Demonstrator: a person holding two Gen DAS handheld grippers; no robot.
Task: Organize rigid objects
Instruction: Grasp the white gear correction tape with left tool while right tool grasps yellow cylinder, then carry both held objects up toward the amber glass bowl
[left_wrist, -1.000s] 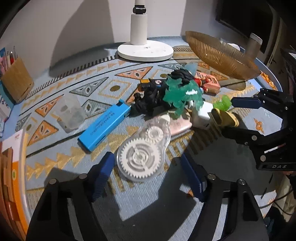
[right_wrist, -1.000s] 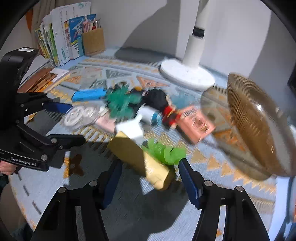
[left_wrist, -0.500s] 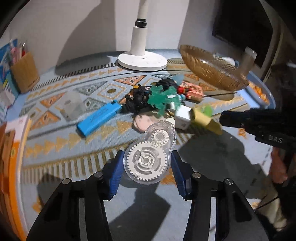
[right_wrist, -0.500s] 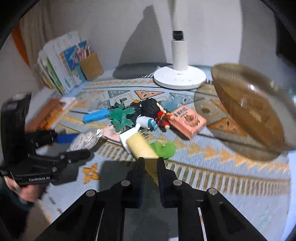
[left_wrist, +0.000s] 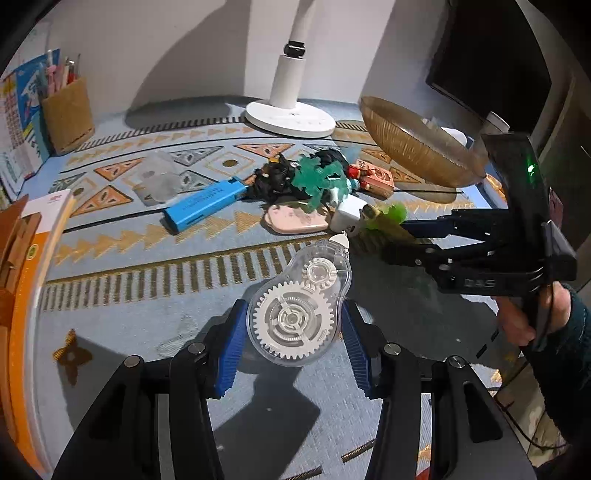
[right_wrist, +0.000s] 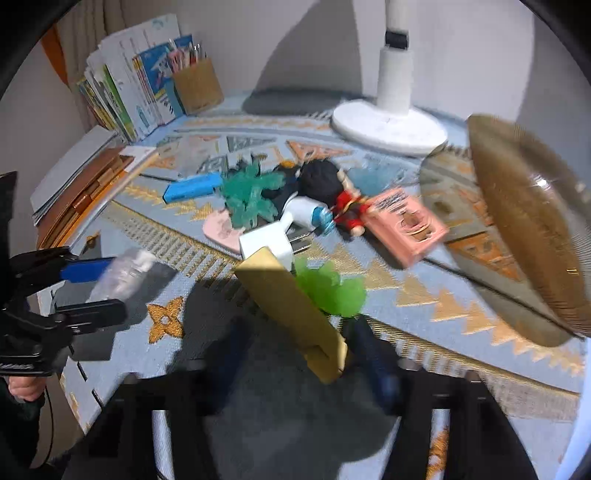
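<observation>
My left gripper (left_wrist: 291, 332) is shut on a clear correction-tape dispenser (left_wrist: 299, 310) with white gears, held just above the patterned cloth; the right wrist view shows it blurred (right_wrist: 125, 273) at the left. My right gripper (right_wrist: 301, 328) is blurred and its jaws are opening. A yellow block (right_wrist: 291, 306) lies lengthwise between the fingers, with a gap on its left side, so the pads do not grip it. A green fuzzy piece (right_wrist: 328, 291) sits against the block. From the left wrist view, the right gripper (left_wrist: 397, 240) reaches in from the right.
A pile holds a green leafy toy (left_wrist: 321, 177), a dark-haired figure (right_wrist: 321, 181), a white plug (right_wrist: 266, 240), a pink box (right_wrist: 406, 221) and a blue lighter (left_wrist: 205, 206). An amber bowl (left_wrist: 417, 147) stands right, a lamp base (left_wrist: 291, 118) behind, books (left_wrist: 33, 258) left.
The left gripper closed on the tape dispenser and drew it back off the cloth. The right gripper snapped shut short of the yellow block, then reopened around it.
</observation>
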